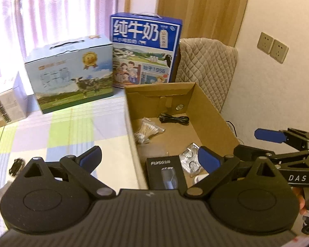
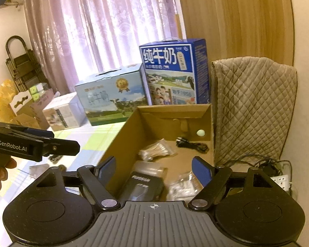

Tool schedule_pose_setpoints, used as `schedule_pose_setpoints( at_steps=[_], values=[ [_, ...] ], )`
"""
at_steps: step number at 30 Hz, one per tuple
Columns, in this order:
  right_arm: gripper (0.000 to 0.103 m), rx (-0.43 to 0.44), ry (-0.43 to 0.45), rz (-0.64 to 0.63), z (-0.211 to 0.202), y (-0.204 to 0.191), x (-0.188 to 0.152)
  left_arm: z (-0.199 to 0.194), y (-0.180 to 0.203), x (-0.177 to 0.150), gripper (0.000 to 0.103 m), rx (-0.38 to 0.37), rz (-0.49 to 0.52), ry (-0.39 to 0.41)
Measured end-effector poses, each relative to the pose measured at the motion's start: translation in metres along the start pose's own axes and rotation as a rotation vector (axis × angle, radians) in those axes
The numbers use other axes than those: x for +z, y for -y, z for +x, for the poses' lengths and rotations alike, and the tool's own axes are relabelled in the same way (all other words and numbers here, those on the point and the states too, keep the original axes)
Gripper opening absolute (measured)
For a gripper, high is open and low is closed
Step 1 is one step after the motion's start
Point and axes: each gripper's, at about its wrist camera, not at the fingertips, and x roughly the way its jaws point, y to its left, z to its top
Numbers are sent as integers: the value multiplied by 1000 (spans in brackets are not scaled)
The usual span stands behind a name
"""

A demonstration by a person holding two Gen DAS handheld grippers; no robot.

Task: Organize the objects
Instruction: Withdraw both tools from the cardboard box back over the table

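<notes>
The open cardboard box (image 1: 212,111) sits on the table's right side and already holds a bag of cotton swabs (image 1: 147,130), a coiled black cable (image 1: 175,120), a black packaged item (image 1: 165,171) and a clear plastic packet (image 1: 190,159). In the right wrist view the same box (image 2: 121,142) shows the swabs (image 2: 156,149), cable (image 2: 190,143), black package (image 2: 143,185) and packet (image 2: 183,185), plus a small pale ball (image 2: 201,132) at the far wall.

The left gripper (image 1: 149,157) hovers over the box's near left rim with its jaws spread wide and nothing between them. The right gripper (image 2: 154,169) hangs over the box's near end, also wide and empty.

The step in hand looks like a pause between placements: both tools are free and loose items remain outside. A small dark object (image 1: 16,164) lies on the cloth at the left, and flat bits show near it (image 2: 38,168), too blurred to name. The next move probably calls for swinging the left gripper out to that object, closing on it, and carrying it over the rim.

The table wears a pastel checked cloth (image 1: 72,135). Behind stand a pale milk carton (image 1: 70,74), a blue milk carton (image 1: 146,49) and a small white box (image 1: 7,103). A quilted chair back (image 1: 208,65), pink curtains (image 2: 105,24), a wooden panel (image 2: 237,16) and wall sockets (image 1: 273,47) fill the room.
</notes>
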Motion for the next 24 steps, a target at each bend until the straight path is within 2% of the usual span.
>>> schedule_pose_setpoints(
  at_steps=[11, 24],
  values=[
    [78, 83, -41, -5, -20, -55, -29, -48, -36, -51, 98, 29, -73, -20],
    [78, 165, -128, -23, -8, -119, -62, -76, -94, -103, 98, 70, -162, -92]
  ],
)
